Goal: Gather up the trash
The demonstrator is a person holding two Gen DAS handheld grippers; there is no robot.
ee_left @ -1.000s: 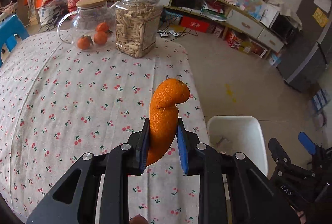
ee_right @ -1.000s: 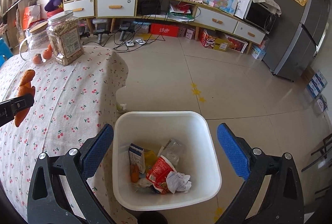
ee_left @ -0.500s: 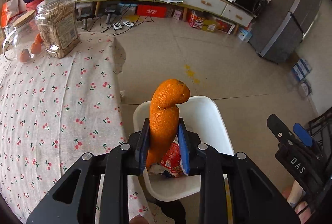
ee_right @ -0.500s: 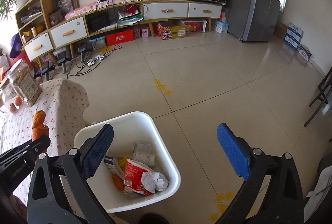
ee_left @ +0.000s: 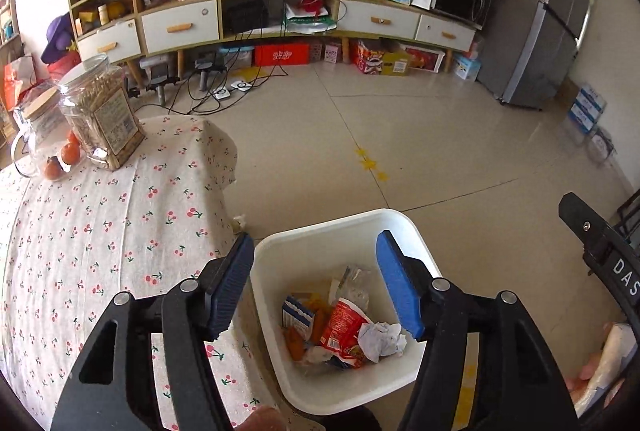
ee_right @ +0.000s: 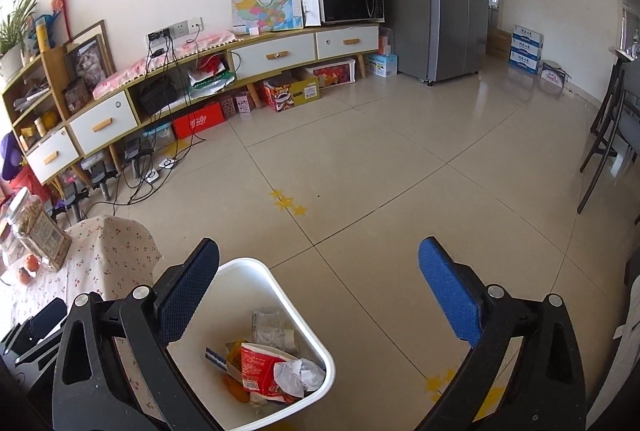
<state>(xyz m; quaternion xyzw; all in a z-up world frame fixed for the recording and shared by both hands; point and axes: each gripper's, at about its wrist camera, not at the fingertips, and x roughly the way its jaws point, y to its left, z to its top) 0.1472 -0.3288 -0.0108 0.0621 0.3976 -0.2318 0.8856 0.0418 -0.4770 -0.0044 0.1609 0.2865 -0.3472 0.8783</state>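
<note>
Left gripper [ee_left: 316, 283] hangs released and empty above the white square plastic bin [ee_left: 400, 227]; swinging back tableward, its lower finger could clip the rim

Your bench [ee_left: 100, 231], draped in cherry-print cloth, carries a clear glass jar of pale sticks [ee_left: 100, 119] beside a glass jug [ee_left: 38, 135]. On the beige tiled floor [ee_left: 420, 151] just beside it stands the white plastic bin [ee_left: 304, 251].
</note>
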